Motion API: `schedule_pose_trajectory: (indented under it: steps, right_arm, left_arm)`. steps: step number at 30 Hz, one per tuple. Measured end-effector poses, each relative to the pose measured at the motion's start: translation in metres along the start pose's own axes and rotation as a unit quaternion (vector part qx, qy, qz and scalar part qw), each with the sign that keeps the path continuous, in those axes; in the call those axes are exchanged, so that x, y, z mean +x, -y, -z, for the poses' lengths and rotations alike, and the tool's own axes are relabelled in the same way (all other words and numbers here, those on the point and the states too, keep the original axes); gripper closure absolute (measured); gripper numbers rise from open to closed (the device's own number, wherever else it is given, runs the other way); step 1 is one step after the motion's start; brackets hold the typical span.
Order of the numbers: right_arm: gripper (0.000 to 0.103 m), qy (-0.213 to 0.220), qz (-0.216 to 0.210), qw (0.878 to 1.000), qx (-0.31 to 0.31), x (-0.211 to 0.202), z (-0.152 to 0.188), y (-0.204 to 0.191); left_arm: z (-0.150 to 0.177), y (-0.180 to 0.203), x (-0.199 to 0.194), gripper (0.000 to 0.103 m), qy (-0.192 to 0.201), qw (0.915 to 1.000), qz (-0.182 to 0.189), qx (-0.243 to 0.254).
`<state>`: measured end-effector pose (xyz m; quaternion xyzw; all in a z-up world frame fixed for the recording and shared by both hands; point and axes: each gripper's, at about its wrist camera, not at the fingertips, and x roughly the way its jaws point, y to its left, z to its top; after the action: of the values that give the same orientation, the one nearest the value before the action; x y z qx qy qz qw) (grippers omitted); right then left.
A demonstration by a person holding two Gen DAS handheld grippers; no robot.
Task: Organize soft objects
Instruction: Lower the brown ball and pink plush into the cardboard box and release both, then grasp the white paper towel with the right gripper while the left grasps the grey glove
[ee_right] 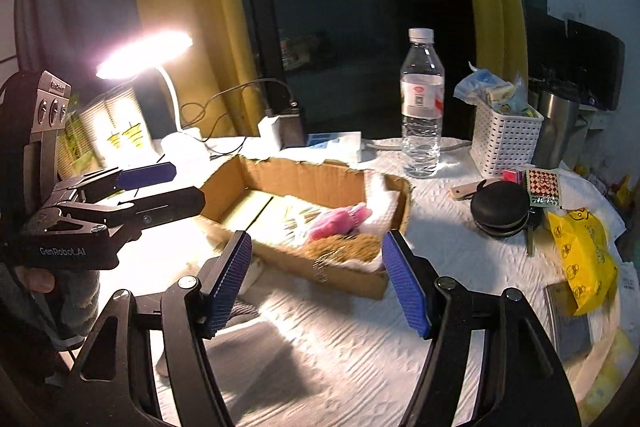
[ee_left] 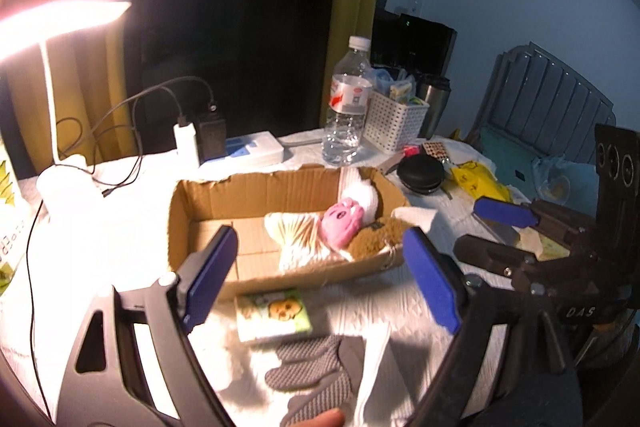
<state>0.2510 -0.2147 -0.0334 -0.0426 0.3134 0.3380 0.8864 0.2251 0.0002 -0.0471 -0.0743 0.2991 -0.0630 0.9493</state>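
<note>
An open cardboard box (ee_left: pixel 208 203) (ee_right: pixel 288 179) sits mid-table. It holds a pink plush (ee_left: pixel 340 223) (ee_right: pixel 340 221), a cream striped soft item (ee_left: pixel 296 239), a brown fuzzy item (ee_left: pixel 376 239) (ee_right: pixel 344 247) and a white soft item (ee_left: pixel 360 195). In front of the box lie a green tissue pack (ee_left: pixel 274 315) and a grey glove (ee_left: pixel 316 375). My left gripper (ee_left: pixel 320 279) is open and empty above the tissue pack. My right gripper (ee_right: pixel 316 283) is open and empty just before the box's near right corner.
A lit desk lamp (ee_right: pixel 148 55) stands at the left. A water bottle (ee_right: pixel 422 107), white basket (ee_right: pixel 504 139), steel tumbler (ee_right: pixel 560 127), black round case (ee_right: pixel 500 207), yellow bag (ee_right: pixel 584 259) and chargers with cables (ee_left: pixel 200 135) crowd the table's back and right.
</note>
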Motion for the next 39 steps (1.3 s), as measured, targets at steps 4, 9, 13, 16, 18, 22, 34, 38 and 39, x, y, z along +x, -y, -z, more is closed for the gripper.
schedule_pose_trajectory:
  steps: [4,9,13,16,18,22,34,38,39]
  right_arm:
    - [0.032,-0.005,0.001,1.000,-0.003,-0.005,0.007,-0.015]
    - [0.032,-0.014,0.002,1.000,-0.002,-0.007,0.018,-0.029]
    - [0.032,-0.024,0.001,1.000,-0.002,-0.006,0.029,-0.041]
    - [0.032,-0.035,0.000,0.999,-0.002,-0.003,0.038,-0.048]
    - [0.032,-0.043,-0.001,0.999,0.000,-0.001,0.045,-0.051]
    - [0.032,-0.059,-0.004,0.998,0.007,0.006,0.058,-0.056]
    - [0.032,-0.134,-0.012,0.991,0.010,0.044,0.100,-0.068]
    - [0.046,-0.145,-0.015,0.989,0.008,0.052,0.106,-0.072]
    - [0.051,-0.148,-0.015,0.989,0.005,0.054,0.108,-0.073]
  left_arm:
    - [0.011,-0.006,-0.012,0.017,0.000,1.0000,0.003,-0.003]
    - [0.025,-0.013,-0.024,0.017,-0.001,0.9999,0.004,-0.010]
    - [0.040,-0.020,-0.030,0.017,-0.006,0.9998,0.004,-0.016]
    - [0.053,-0.025,-0.034,0.017,-0.012,0.9997,0.003,-0.020]
    - [0.060,-0.029,-0.035,0.017,-0.016,0.9996,0.003,-0.024]
    - [0.078,-0.035,-0.037,0.017,-0.022,0.9993,0.003,-0.031]
    - [0.114,-0.047,-0.033,0.017,-0.051,0.9976,0.001,-0.047]
    - [0.117,-0.048,-0.031,0.017,-0.056,0.9972,-0.003,-0.049]
    - [0.116,-0.048,-0.031,0.017,-0.056,0.9972,-0.004,-0.049]
